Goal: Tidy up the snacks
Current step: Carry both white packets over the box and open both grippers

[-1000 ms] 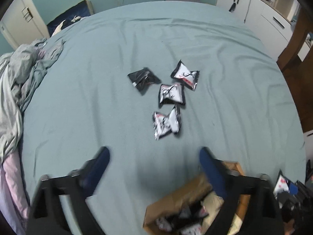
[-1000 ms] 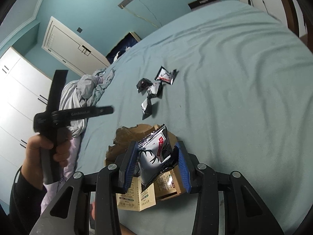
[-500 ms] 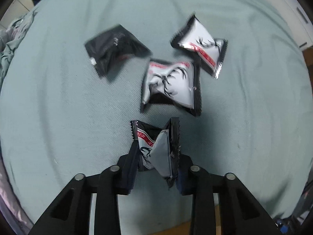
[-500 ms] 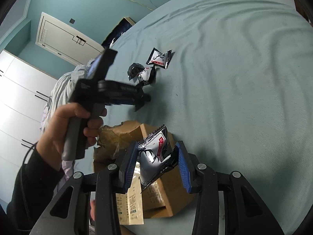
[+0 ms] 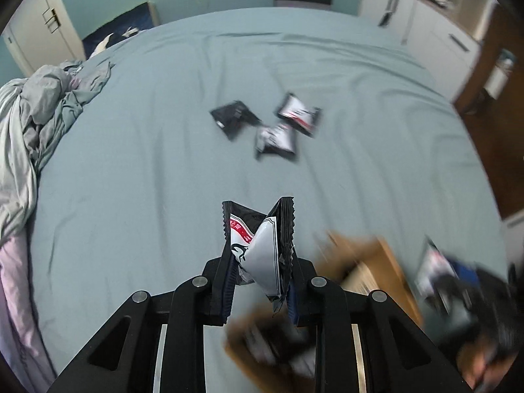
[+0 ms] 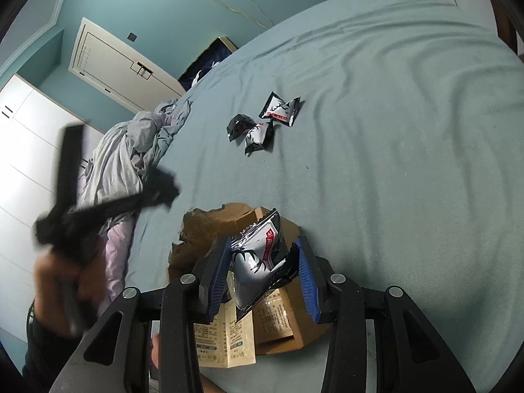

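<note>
- The left gripper (image 5: 258,262) has just closed its jaws and now pinches a snack packet (image 5: 258,249), crumpled between the pads, lifted clear of the bed (image 5: 131,180). A second ago those jaws stood spread over the sheet with this packet lying flat at the near end of the cluster.
- Four packets lay loose on the bed then; three loose packets (image 5: 271,124) are left, at about 12 o'clock from the left gripper and well apart from it, blurred in the left wrist view.
- The right gripper (image 6: 262,271) pinches its own silver packet (image 6: 258,258) between blue pads, over the open cardboard box (image 6: 281,321). It matches the earlier views: same grip, same place above the box.
- In the left wrist view the box (image 5: 376,262) is a brown smear from 4 to 6 o'clock of the held packet, so the left gripper seems to be swinging toward it; the person's hand (image 6: 68,278) on the handle is blurred too.
- What it means, as I judge it: one more snack is off the bed and on its way to the box, and two packets are in the air at once. The right one looks ready to drop in, and it should go first so the grippers do not crowd over the opening.
- A rumpled blanket (image 6: 131,150) lies at 9 o'clock, clear of the work.
</note>
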Demonstrator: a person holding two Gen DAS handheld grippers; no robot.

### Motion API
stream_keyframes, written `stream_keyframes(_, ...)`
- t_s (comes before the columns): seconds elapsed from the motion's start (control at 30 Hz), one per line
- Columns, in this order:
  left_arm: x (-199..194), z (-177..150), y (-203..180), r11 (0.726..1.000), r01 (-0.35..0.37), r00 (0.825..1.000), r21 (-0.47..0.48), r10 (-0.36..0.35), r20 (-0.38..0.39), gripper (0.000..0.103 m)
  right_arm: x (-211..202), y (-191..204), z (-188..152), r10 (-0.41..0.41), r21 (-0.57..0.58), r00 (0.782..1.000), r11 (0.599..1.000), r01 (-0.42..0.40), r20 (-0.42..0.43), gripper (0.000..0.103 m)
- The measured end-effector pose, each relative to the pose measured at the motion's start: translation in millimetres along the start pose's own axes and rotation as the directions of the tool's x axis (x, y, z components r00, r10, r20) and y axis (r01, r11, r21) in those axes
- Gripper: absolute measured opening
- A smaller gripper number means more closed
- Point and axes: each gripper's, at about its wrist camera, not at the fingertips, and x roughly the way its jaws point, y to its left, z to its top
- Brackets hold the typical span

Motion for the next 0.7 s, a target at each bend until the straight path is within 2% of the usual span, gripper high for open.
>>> stream_keyframes(0.17,-22.9,-51.1,-29.6,0.997,0.066,0.998,0.049,-0.067,0.017,0.025,-5.0,7.6,-3.9,-0.021,-0.018,0.999,1.000,0.021,0.029,0.038)
stream_keyframes(0.23,-22.7,-65.1,-40.9,0.994,0.075,0.996,0.080,-0.079,0.043,0.029,-4.7,10.4,-5.2,-0.035,-0.033,0.999,0.999,0.036,0.037,0.038)
stream_keyframes(0.27,-19.2,-69.2,-44.0,0.992,0.086,0.994,0.097,-0.092,0.055,0.044,-5.4,11.8,-6.4,-0.042,-0.040,0.998,0.998,0.043,0.040,0.038)
stream_keyframes(0.3,-15.5,-72.6,-45.9,0.991,0.085,0.994,0.105,-0.092,0.058,0.066,-5.0,13.5,-6.9,-0.048,-0.047,0.998,0.998,0.050,0.041,0.038)
stream_keyframes(0.33,-13.7,-75.7,-44.8,0.992,0.074,0.995,0.099,-0.080,0.061,0.073,-5.0,15.3,-7.9,-0.054,-0.054,0.998,0.997,0.056,0.042,0.038)
stream_keyframes(0.47,-10.2,-80.4,-28.7,0.998,0.061,0.996,0.035,-0.063,0.065,0.075,-6.6,22.3,-10.9,-0.054,-0.079,0.998,0.995,0.058,0.045,0.038)
stream_keyframes(0.7,-14.2,-87.3,-1.1,0.995,-0.095,0.986,-0.020,0.097,0.133,0.075,-2.4,55.1,-20.2,-0.070,-0.236,0.995,0.968,0.085,0.072,0.039)
